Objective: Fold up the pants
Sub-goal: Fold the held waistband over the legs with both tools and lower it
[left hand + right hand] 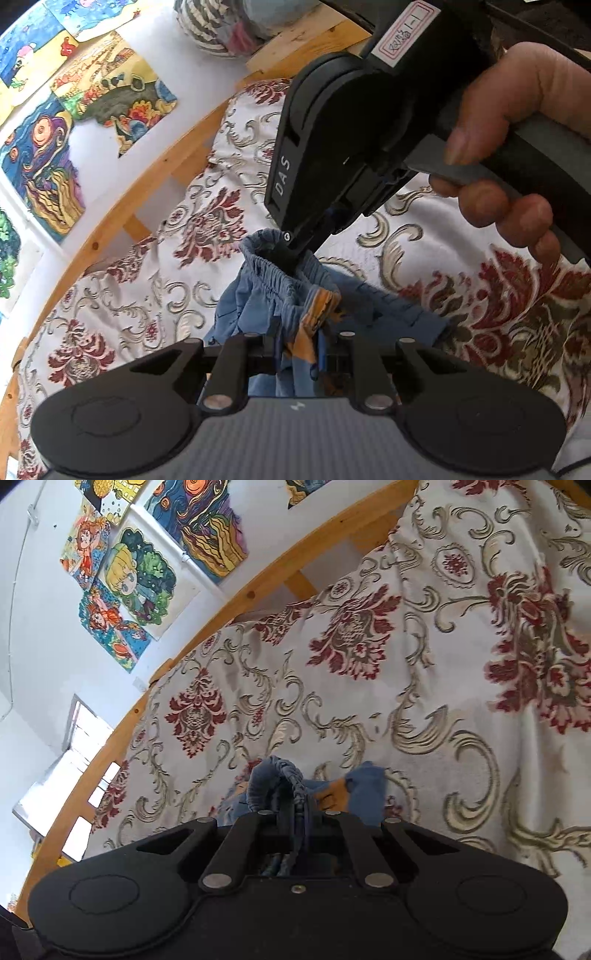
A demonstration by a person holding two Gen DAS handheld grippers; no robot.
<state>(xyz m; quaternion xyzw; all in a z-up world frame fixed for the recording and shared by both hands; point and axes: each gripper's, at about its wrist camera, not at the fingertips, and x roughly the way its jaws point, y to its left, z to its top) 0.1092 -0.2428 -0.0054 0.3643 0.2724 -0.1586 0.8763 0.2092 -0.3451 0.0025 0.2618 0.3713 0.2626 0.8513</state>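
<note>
Grippers' fingers (295, 812) pinch gathered blue pants (273, 295) above floral damask bedspread (147, 280).

A home bedroom is showing here: a damask-patterned bedspread (424, 686) is covering a bed with a pine frame (258, 590), and children's colourful drawings (122, 590) are hanging on the white wall at upper left.

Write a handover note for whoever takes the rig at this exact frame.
Left gripper: shut on the blue pants, cloth bunched between its fingers.
Right gripper: shut on the elastic waistband.
Pants hang lifted above the patterned bedspread, waistband gathered, lower part resting on it.
Done: both ends gripped.
Left: spread flat, then fold; no fold shows yet.
</note>
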